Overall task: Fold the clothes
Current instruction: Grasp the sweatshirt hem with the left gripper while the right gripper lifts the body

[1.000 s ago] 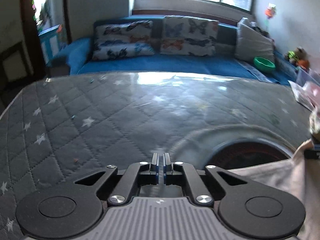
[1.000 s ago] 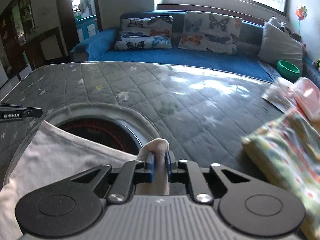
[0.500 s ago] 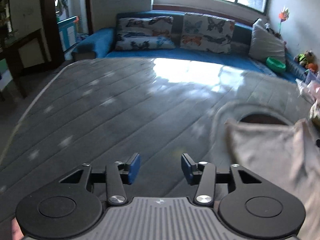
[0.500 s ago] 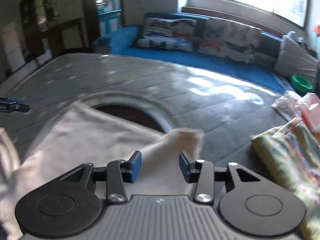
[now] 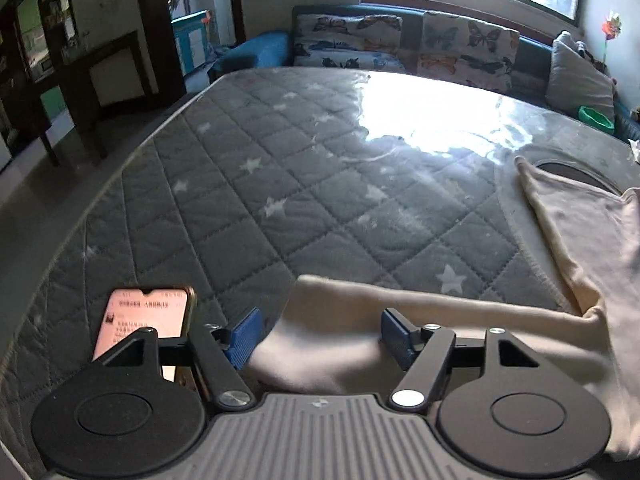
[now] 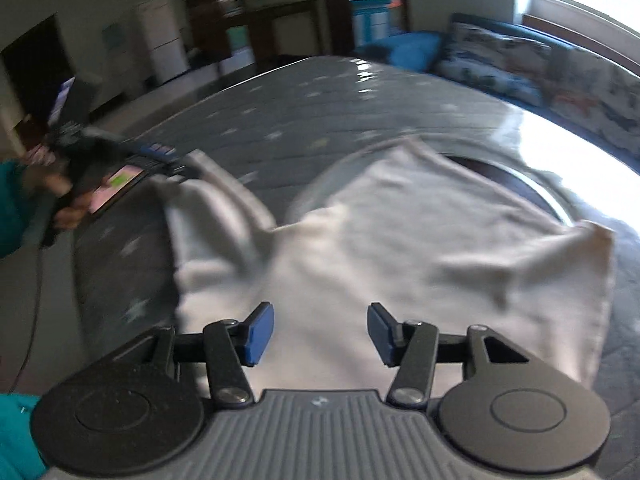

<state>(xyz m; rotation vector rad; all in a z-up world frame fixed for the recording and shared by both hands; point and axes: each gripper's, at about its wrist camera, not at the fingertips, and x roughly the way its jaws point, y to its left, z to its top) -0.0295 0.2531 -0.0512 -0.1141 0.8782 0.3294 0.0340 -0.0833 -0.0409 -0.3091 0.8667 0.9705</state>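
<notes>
A pale cream garment (image 6: 400, 240) lies spread on the grey quilted star-pattern table cover (image 5: 280, 184). In the left wrist view its sleeve (image 5: 340, 320) stretches toward me and lies between the open jaws of my left gripper (image 5: 318, 338); the body (image 5: 580, 232) lies at the right. My right gripper (image 6: 320, 332) is open just above the garment's near edge, holding nothing. In the right wrist view the left gripper (image 6: 172, 160) shows at the sleeve's end, blurred.
A phone (image 5: 140, 320) with a lit screen lies on the cover left of my left gripper. A round dark opening (image 5: 572, 172) in the cover sits under the garment's far edge. A blue sofa with butterfly cushions (image 5: 400, 44) stands behind the table.
Both grippers opened and let go of the garment, which now lies flat. Both then pulled back and swung left; the left one has come to the sleeve beside the phone.
</notes>
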